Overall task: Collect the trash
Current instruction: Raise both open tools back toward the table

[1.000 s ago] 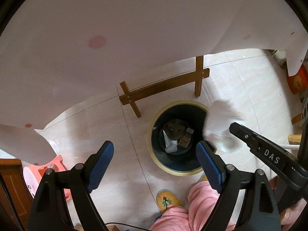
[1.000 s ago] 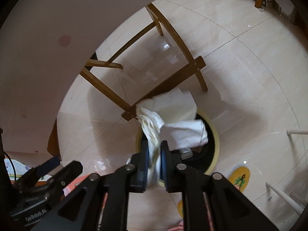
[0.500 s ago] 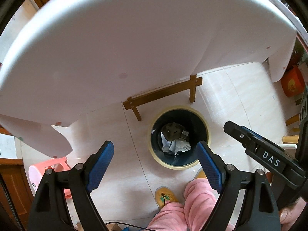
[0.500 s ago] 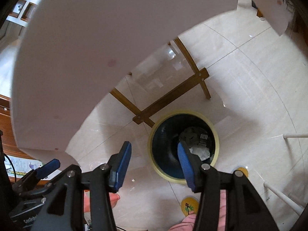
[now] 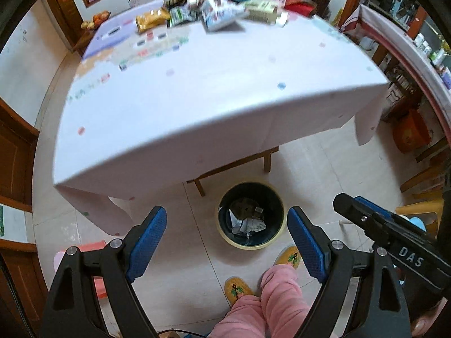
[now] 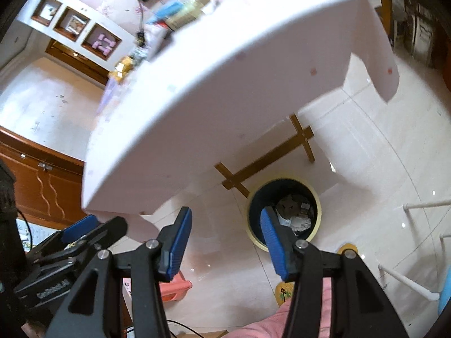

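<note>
Crinkly packets (image 5: 222, 18) heaped at upper centre look light and slippery, best pinched by an edge; left gripper (image 5: 227, 243) and right gripper (image 6: 225, 243) gape empty.

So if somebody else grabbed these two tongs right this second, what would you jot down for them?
Left gripper: open, nothing between the pads.
Right gripper: its jaws have just been opening, now open and empty.
Trash bin: on the floor by the table's near edge, crumpled paper inside with other rubbish.
Done: that paper is in the bin.
Left: wrappers and packets sit piled at the far end of the table; the picture is too blurred to tell which are rubbish.
</note>
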Demonstrator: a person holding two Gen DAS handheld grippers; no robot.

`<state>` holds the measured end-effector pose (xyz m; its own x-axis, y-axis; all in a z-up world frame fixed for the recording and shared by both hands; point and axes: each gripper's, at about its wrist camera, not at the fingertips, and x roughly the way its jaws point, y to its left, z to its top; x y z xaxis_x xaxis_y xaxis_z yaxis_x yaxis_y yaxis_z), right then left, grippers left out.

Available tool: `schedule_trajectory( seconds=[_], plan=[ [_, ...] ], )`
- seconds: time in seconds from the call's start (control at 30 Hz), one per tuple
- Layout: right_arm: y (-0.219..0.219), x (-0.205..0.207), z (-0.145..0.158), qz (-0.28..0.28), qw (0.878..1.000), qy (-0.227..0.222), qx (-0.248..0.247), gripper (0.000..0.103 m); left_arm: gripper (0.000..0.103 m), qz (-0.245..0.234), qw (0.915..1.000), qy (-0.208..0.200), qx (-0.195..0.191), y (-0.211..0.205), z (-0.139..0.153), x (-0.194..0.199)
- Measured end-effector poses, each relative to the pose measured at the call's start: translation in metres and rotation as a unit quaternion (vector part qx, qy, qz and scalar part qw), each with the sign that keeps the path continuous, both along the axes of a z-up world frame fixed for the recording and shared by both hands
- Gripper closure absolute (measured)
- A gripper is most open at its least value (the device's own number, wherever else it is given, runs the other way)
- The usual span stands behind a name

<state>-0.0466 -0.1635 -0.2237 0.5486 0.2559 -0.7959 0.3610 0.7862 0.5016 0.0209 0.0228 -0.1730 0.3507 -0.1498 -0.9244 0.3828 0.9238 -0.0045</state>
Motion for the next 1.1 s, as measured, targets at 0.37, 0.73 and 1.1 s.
schedule_trajectory(
  seconds=[0.37, 0.73, 1.1],
  plan=[
    [0.022, -0.007, 0.106, 0.029, 0.996, -0.056, -0.061, 0.052, 0.017, -0.006, 0.9973, -0.062, -0.038, 0.01, 0.075, -0.004],
    [0.034, 0.006, 0.167, 0.041, 0.988, -0.097, -0.112, 0.052, 0.017, -0.002, 0.9898, -0.124, -0.07, 0.029, 0.136, 0.011],
    [0.011, 0.063, 0.179, 0.047, 0.984, -0.117, -0.126, 0.052, 0.017, 0.008, 0.9913, -0.112, -0.069, 0.017, 0.138, 0.071]
  ],
)
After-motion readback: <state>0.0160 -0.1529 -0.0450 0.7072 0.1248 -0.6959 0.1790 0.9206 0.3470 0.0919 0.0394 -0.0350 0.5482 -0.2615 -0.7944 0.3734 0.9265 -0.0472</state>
